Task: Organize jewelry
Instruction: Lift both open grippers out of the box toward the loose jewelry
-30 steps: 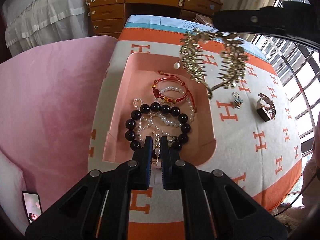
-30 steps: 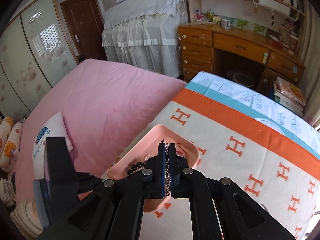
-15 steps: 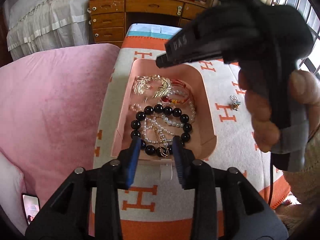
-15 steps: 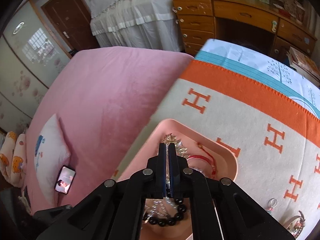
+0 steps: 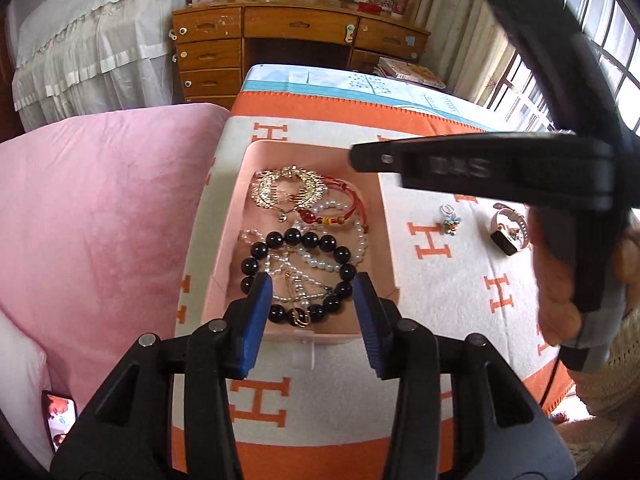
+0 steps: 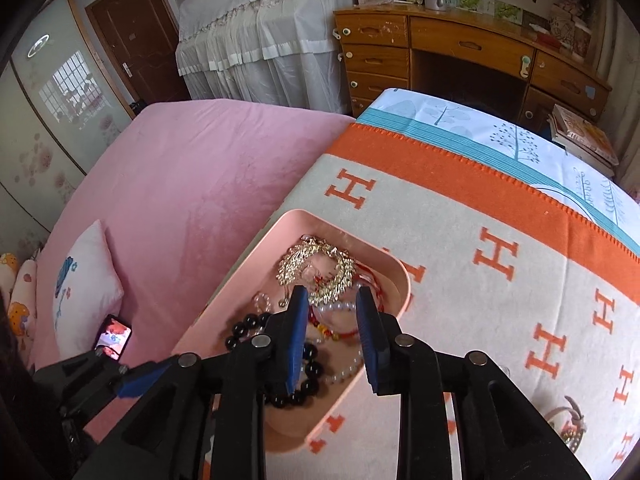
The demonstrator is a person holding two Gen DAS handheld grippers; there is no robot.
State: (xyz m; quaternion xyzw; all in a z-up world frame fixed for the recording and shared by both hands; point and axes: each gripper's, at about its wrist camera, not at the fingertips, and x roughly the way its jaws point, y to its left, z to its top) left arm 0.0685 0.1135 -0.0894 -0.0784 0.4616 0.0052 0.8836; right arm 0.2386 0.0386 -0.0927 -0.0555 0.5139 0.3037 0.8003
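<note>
Both open wide and empty, left gripper (image 5: pixel 312 284) over beads in the pink tray (image 5: pixel 390 240), right gripper (image 6: pixel 332 300) just behind the gold leaf bracelet (image 6: pixel 316 268): light, floppy, snag-prone, probably best pinched across one leafy side.

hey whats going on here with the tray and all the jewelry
A person with a gripper in each hand is sorting jewelry into a pink tray on an orange-and-cream blanket. The tray already holds a gold leaf piece, a red cord bracelet, pearl strands and a black bead bracelet. Both the left gripper and right gripper hover open and empty over it. A small charm and a watch wait outside on the blanket.
</note>
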